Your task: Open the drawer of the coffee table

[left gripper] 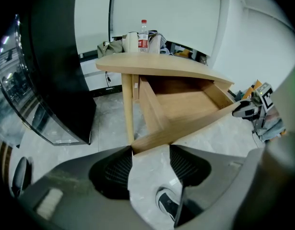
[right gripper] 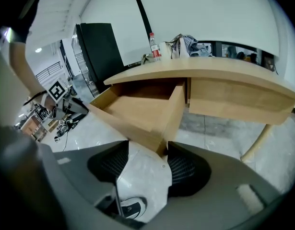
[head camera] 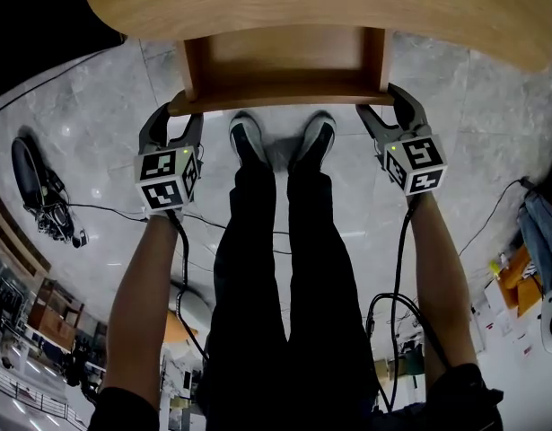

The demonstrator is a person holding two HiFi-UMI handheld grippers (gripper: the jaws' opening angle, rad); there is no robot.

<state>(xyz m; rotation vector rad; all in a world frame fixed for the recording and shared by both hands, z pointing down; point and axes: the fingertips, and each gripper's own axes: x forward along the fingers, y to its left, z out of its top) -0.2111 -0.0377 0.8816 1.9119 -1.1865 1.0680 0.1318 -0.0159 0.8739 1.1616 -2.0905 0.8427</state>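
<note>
Shoes, two, stood at 12 o'clock below drawer front. Two tools: left tool at 10, right tool at 2, each spread astride one front corner of drawer, apparently not pinching. One drawer sat pulled out at 12 under counter. Even, straight pull on both corners looked wise, stopping before drawer dropped free. One bottle stood farthest.
</note>
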